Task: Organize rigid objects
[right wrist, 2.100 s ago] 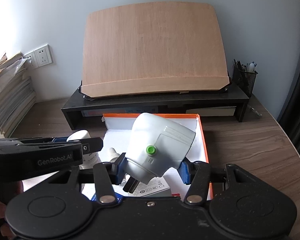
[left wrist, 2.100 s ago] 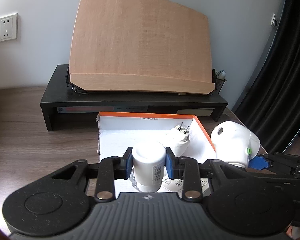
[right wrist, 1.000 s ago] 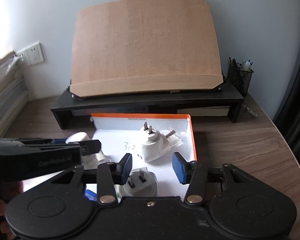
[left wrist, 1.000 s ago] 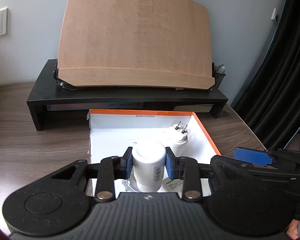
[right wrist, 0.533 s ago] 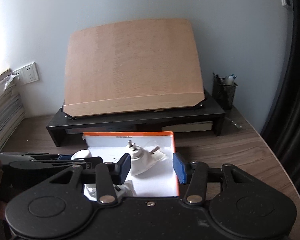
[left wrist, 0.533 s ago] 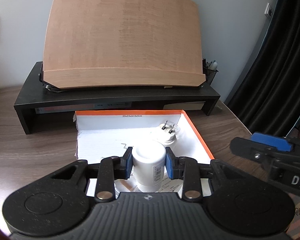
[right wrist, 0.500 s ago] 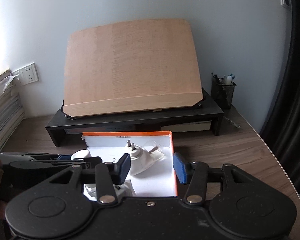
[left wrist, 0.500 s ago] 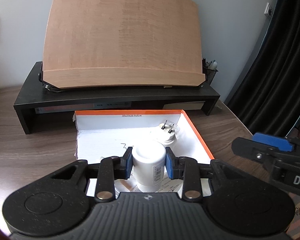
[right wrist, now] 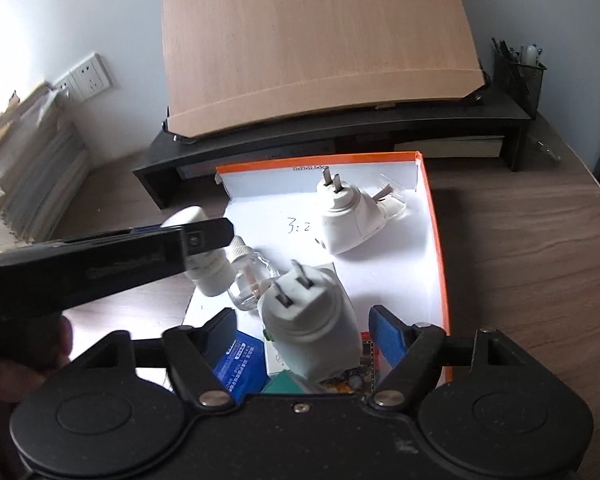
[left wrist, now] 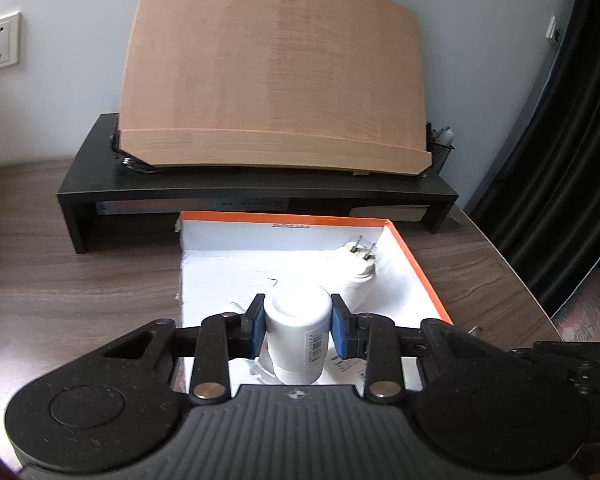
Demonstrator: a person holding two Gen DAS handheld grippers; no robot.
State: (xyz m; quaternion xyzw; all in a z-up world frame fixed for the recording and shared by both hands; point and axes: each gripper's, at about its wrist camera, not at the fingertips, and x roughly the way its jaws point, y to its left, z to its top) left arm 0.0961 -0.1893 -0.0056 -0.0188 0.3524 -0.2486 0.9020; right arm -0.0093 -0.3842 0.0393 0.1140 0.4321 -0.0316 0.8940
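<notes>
My left gripper [left wrist: 298, 330] is shut on a white cylindrical bottle [left wrist: 296, 332] and holds it over the near left part of the orange-rimmed white box [left wrist: 420, 264]. In the right wrist view the bottle [right wrist: 210, 276] shows beside a clear glass vial [right wrist: 250, 276]. My right gripper [right wrist: 304, 330] is open above the box [right wrist: 436, 248]; a white plug-in device [right wrist: 312, 320] stands between its jaws, prongs up, untouched. A second white plug-in device [right wrist: 346, 216] lies at the back right of the box, also seen in the left wrist view [left wrist: 354, 272].
A black monitor riser [left wrist: 260, 194] with a tilted wooden board [left wrist: 276, 80] stands behind the box. A mesh pen holder [right wrist: 520, 72] sits on its right end. Paper stacks [right wrist: 28, 160] lie far left. Small blue and green packets [right wrist: 240, 364] lie in the box's near end.
My right gripper let go of the large white plug-in device into the box, pulled back, then came down over it again. My left gripper stays shut on the bottle.
</notes>
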